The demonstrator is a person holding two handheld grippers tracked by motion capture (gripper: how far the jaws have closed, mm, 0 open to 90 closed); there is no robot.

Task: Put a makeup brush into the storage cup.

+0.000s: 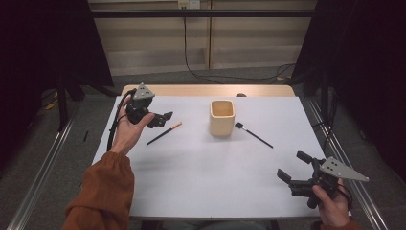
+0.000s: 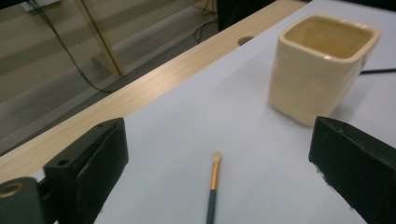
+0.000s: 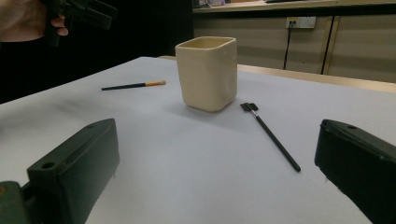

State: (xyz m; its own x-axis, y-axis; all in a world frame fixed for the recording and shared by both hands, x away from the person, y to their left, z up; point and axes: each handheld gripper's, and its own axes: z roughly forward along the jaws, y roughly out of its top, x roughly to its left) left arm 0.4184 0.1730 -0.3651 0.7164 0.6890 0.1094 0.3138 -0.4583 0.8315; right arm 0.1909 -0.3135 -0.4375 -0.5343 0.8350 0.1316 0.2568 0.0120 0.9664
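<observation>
A cream square cup point(image 1: 222, 117) stands upright at the table's back middle. Left of it lies a thin brush point(image 1: 164, 133) with an orange ferrule, and right of it a black flat-headed brush point(image 1: 253, 134). My left gripper point(image 1: 162, 119) hovers open just above and behind the orange brush, with nothing in it. Its own view looks down on that brush point(image 2: 214, 186) with the cup point(image 2: 322, 70) at upper right. My right gripper point(image 1: 293, 166) is open and holds nothing near the front right corner. Ahead of it are the cup point(image 3: 208, 74) and the black brush point(image 3: 273, 137).
A white sheet point(image 1: 206, 177) covers the table, with a bare wooden strip point(image 1: 206, 90) and a cable hole point(image 1: 241, 95) at the back. Metal rails point(image 1: 43, 167) run along both sides. Cables point(image 1: 215, 76) lie on the floor behind, and dark curtains hang left and right.
</observation>
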